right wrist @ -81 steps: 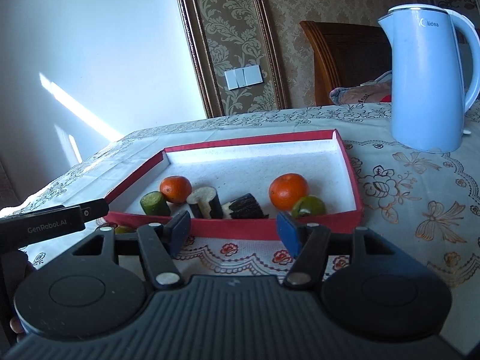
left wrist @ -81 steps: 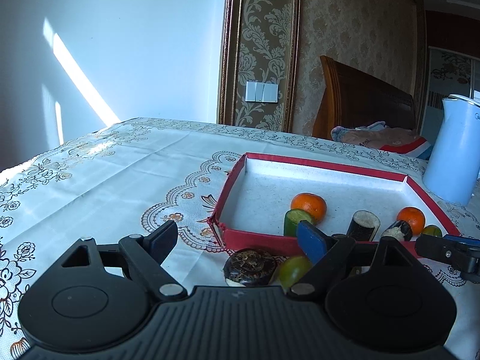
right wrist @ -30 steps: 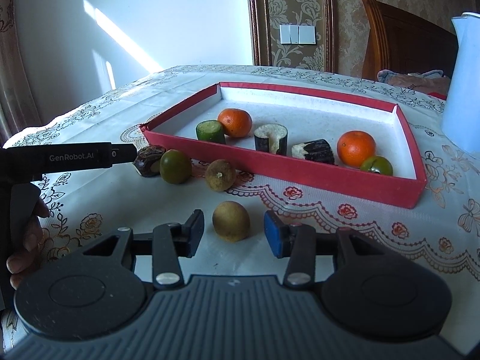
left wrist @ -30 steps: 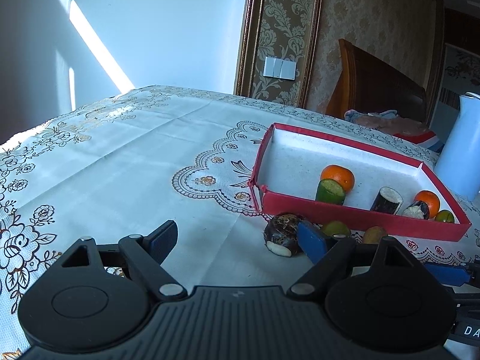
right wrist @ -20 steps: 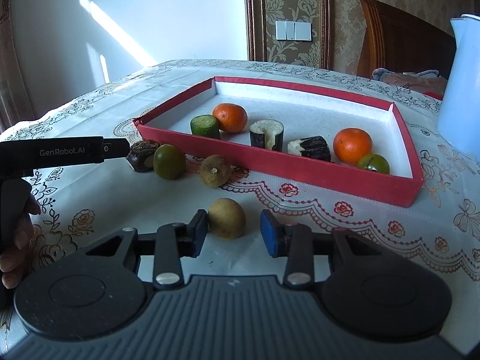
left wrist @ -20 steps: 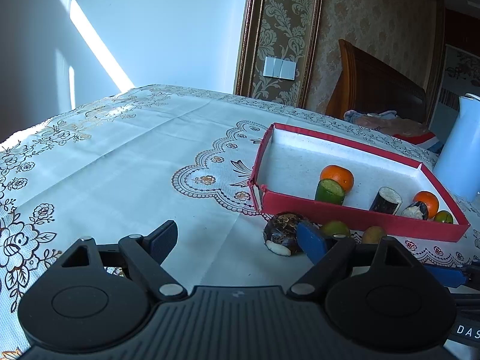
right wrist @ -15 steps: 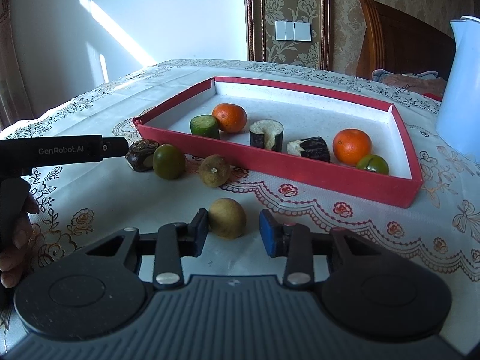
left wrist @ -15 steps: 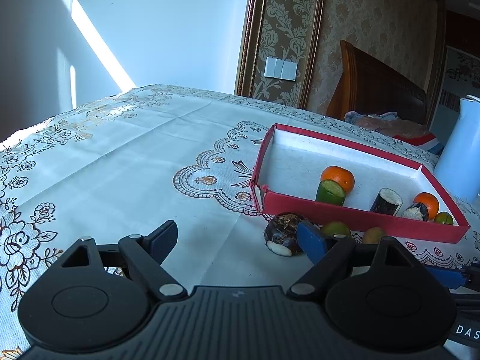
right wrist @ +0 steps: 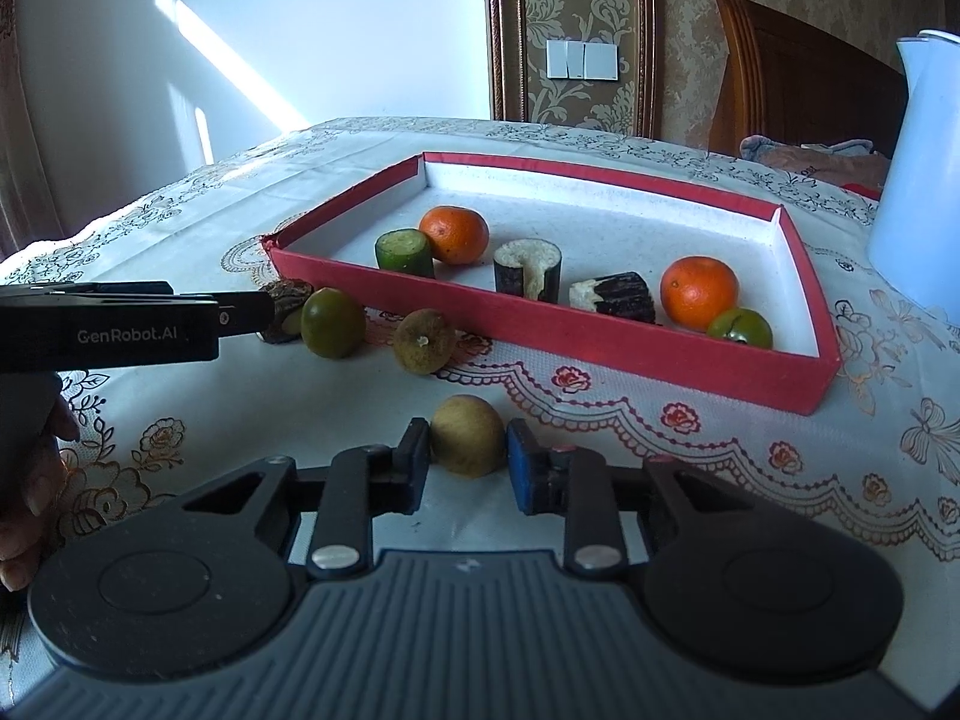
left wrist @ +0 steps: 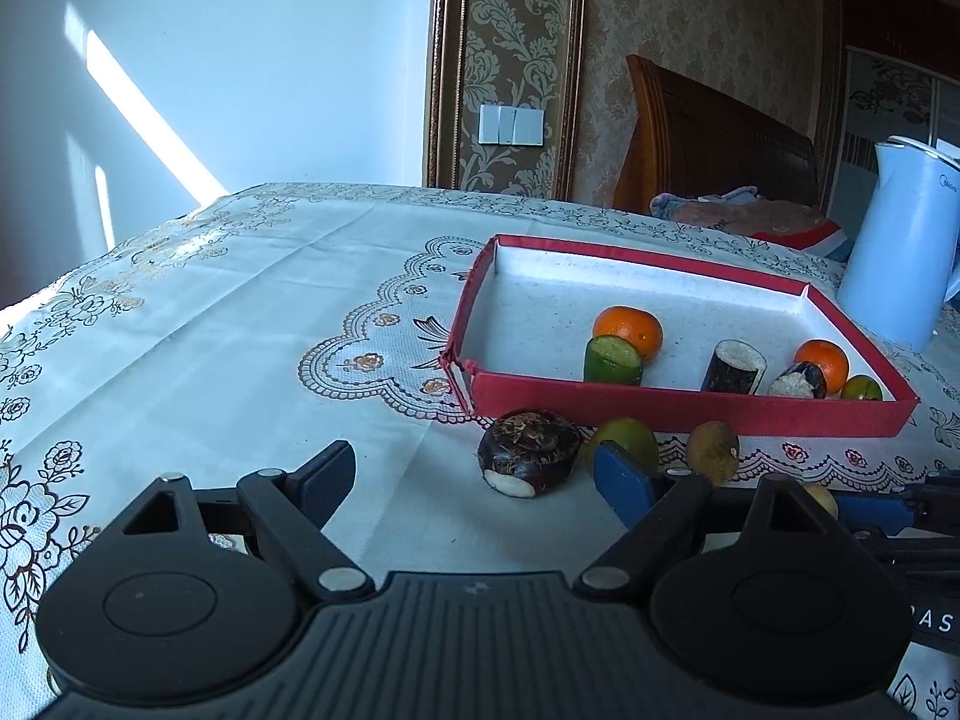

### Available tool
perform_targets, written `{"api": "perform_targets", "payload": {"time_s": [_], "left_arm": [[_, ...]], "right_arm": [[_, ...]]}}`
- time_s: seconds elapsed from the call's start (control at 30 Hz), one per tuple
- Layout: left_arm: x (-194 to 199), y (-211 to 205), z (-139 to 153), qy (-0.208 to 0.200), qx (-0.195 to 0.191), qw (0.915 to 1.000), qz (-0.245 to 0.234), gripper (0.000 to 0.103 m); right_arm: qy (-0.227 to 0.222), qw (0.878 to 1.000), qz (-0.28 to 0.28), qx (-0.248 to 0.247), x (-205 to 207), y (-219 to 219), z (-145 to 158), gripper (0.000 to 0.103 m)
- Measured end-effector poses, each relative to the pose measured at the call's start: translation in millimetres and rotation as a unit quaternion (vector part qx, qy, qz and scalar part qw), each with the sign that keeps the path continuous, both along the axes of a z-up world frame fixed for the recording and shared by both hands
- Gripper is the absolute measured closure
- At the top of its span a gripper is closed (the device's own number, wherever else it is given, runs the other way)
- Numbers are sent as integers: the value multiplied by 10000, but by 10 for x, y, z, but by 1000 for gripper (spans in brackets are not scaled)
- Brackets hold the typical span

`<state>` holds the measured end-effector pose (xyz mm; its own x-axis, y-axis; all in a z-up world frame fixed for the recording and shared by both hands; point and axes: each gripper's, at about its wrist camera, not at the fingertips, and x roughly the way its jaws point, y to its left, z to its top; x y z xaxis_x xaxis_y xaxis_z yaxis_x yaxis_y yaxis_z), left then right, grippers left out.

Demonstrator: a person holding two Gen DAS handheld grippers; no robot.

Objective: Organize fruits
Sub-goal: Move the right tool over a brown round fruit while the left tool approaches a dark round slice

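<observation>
Blue-padded right gripper (right wrist: 468, 461) pinches a tan round fruit (right wrist: 467, 435) on the tablecloth before the red tray (right wrist: 606, 331); left gripper (left wrist: 474, 483) hangs wide, empty. Next, likely: lift it over the rim.

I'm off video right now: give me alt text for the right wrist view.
The right gripper has its jaws shut on a small tan round fruit on the patterned tablecloth. Behind it, a red tray holds two oranges, cut pieces and a green fruit. At left, the left gripper reaches toward a dark brown fruit outside the tray.
</observation>
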<state>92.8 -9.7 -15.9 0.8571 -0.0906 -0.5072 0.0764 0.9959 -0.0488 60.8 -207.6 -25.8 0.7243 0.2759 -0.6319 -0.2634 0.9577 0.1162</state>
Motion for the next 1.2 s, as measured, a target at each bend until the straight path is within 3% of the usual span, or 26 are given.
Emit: {"api": "perform_targets", "payload": {"time_s": [0.2, 0.5, 0.77, 1.2], "left_arm": [[28, -6, -2, 41, 64, 10000, -57, 16], [178, -142, -29, 227, 711, 9971, -142, 16], [405, -141, -74, 676, 607, 9957, -195, 16], [527, -244, -85, 681, 628, 9957, 24, 16]], "right_arm": [[11, 9999, 24, 99, -3, -41, 6, 77], [61, 9996, 40, 279, 12, -88, -1, 77], [69, 9994, 29, 340, 14, -102, -7, 77], [86, 9992, 13, 399, 17, -118, -13, 77]]}}
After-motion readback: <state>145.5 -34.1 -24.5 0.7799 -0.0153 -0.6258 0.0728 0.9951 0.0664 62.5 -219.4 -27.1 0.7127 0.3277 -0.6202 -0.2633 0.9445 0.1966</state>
